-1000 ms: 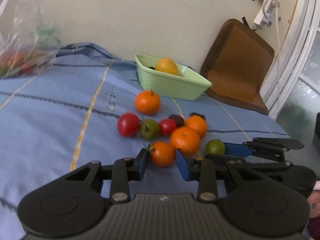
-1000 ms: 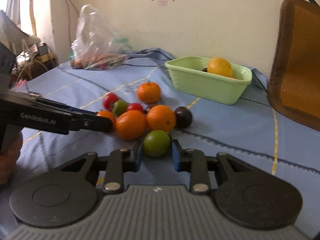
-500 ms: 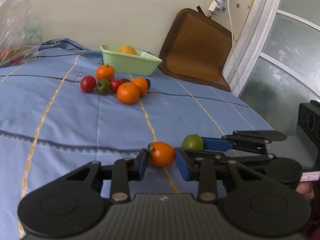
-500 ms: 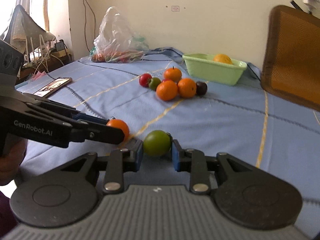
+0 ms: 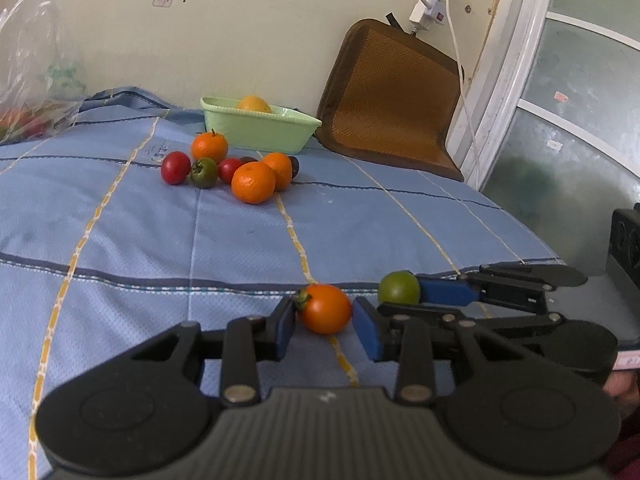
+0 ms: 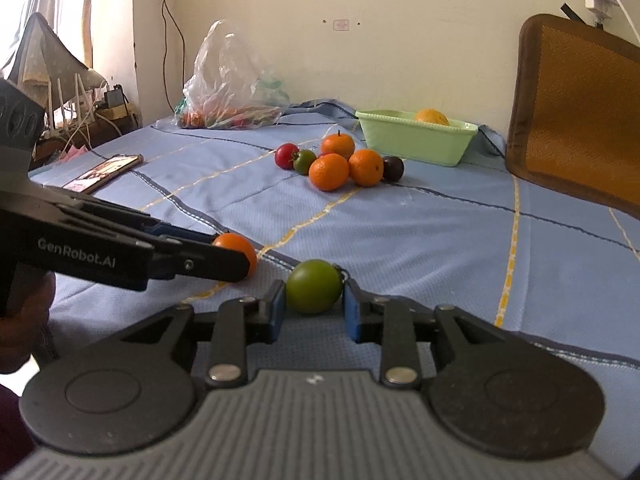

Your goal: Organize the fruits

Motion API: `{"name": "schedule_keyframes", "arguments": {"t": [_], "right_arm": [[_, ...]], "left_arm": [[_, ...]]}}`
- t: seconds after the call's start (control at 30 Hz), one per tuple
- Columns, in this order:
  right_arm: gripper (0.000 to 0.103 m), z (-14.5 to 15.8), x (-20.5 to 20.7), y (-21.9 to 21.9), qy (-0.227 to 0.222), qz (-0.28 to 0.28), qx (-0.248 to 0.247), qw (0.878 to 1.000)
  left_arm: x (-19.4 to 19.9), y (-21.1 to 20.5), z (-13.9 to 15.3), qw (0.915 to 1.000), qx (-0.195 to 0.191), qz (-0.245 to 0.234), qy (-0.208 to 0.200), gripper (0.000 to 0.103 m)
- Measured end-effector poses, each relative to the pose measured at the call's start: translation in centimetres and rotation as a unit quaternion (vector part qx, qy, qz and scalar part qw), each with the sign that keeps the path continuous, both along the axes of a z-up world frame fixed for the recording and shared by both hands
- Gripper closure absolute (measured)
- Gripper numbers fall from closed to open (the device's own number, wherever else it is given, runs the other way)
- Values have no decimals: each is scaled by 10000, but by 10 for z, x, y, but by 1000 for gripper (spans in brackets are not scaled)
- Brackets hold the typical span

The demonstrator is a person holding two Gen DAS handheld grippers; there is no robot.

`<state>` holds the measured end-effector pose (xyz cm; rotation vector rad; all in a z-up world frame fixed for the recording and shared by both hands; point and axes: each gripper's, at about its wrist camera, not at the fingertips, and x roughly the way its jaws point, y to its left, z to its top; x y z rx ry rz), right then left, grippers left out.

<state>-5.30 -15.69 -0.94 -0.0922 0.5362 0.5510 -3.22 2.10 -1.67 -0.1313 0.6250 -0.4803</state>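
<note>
Left gripper (image 5: 324, 320) read "GenRobot.AI", jaws holding orange tomato (image 5: 325, 309); right gripper (image 6: 314, 307) jaws clamped green tomato (image 6: 314, 286).

Blue checked bedspread (image 5: 168, 240); clear plastic bag (image 6: 230, 84) by the wall; phone (image 6: 106, 167) lying flat; brown woven cushion (image 5: 390, 96) leaning upright

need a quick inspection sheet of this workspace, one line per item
Surface: blue bedspread with yellow stripes.
Job's things: fruit pile; green basket holding a yellow fruit.
Clutter: plastic bag; phone.
Grippers: left gripper shut on orange tomato; right gripper shut on green tomato.
Cables: power strip on wall, cord hanging.
Surroundings: woven mat against wall.
</note>
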Motion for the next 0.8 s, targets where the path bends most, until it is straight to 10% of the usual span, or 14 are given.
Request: {"name": "schedule_keyframes", "arguments": {"t": [0.8], "right_arm": [[65,0,-3,-1,-55,-138,6,9999]], "left_arm": [[0,-9,-3,9994,218,139,-247,65]]}}
